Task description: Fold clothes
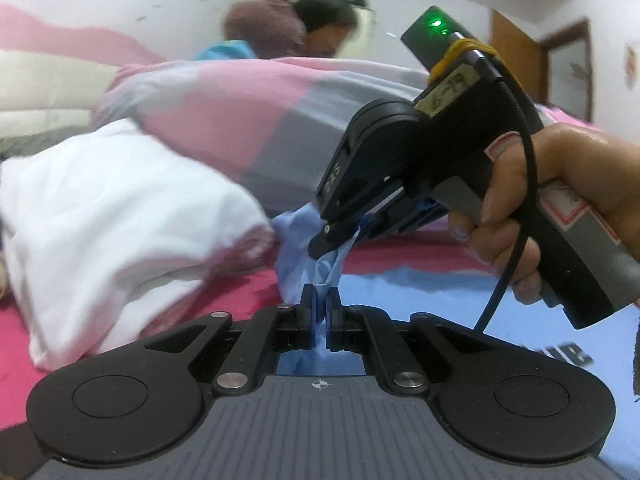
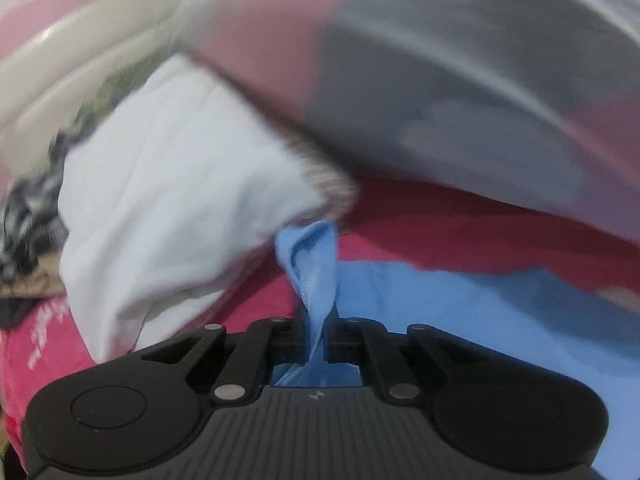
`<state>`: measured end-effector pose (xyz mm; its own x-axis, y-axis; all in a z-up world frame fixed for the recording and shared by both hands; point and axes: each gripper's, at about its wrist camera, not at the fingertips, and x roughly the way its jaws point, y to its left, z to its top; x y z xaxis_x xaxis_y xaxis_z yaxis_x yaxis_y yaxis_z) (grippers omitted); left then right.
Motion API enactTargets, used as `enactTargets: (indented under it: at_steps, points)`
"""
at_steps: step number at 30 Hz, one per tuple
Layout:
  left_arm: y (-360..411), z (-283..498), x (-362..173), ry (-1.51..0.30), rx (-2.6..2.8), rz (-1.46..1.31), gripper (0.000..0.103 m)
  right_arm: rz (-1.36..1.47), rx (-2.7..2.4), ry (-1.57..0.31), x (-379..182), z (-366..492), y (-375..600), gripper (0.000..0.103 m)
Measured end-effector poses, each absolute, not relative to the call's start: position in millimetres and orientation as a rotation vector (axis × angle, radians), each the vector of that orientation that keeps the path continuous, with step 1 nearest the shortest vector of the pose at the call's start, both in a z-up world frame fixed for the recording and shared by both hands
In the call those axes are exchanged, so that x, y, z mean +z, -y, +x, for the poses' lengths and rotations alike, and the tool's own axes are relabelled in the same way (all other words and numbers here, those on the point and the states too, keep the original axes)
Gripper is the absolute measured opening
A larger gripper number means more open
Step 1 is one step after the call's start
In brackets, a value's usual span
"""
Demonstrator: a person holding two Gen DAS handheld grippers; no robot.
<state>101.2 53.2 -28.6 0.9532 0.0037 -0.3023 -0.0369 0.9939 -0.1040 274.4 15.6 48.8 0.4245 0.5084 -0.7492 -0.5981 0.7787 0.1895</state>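
A light blue garment (image 1: 432,296) with dark lettering lies on the magenta bed sheet (image 1: 16,344). My left gripper (image 1: 320,300) is shut on a bunched edge of this blue cloth. Just above it in the left wrist view, my right gripper (image 1: 340,240), held by a hand (image 1: 516,240), is shut on the same bunched edge. In the right wrist view the right gripper (image 2: 318,320) pinches a twisted fold of the blue garment (image 2: 480,312), which spreads to the right over the sheet. Both grippers lift the cloth a little off the bed.
A folded white garment (image 1: 120,220) lies to the left, close to the blue cloth's raised edge. A pink and grey quilt (image 1: 248,120) is heaped behind. A person (image 1: 304,28) sits beyond it. A wooden door (image 1: 560,64) shows at the right.
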Motion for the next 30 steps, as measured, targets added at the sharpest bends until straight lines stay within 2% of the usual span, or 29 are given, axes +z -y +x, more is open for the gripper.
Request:
enactTargets:
  at_steps: [5,8,10,12,14,17,19,25,30]
  points:
    - [-33.9,115.6,-26.1,-0.371,-0.051,-0.049,0.002,0.015,0.645,-0.888,39.1,277.2,35.3,0.005]
    - [-24.3,122.8,-32.4,-0.442,-0.126,-0.047,0.007,0.083,0.619,-0.895,25.6,279.1,63.6,0.005]
    - [-18.8,126.8,-36.2,-0.488,-0.179,-0.050,0.026,0.132,0.587,-0.931,7.6,287.5,78.2,0.007]
    - [-22.4,121.1,-34.2,-0.525,-0.243,-0.083,0.031,0.180,0.555,-0.968,-10.6,296.1,92.7,0.008]
    - [-30.7,112.4,-28.7,-0.547,-0.274,-0.118,0.032,0.278,0.532,-1.016,-25.7,305.0,111.0,0.011]
    - [-44.8,104.0,-21.2,-0.588,-0.259,-0.134,0.032,0.420,0.540,-1.024,-32.9,303.6,138.3,0.021]
    - [-53.5,103.1,-16.3,-0.611,-0.209,-0.099,0.032,0.466,0.539,-1.020,-32.8,299.1,152.6,0.037]
    - [-61.2,112.7,-2.3,-0.640,-0.119,0.052,0.032,0.409,0.574,-1.047,-18.7,263.8,161.8,0.038]
    - [-44.8,114.6,-17.8,-0.633,-0.160,0.118,0.032,0.327,0.575,-1.052,-23.4,234.4,155.0,0.038]
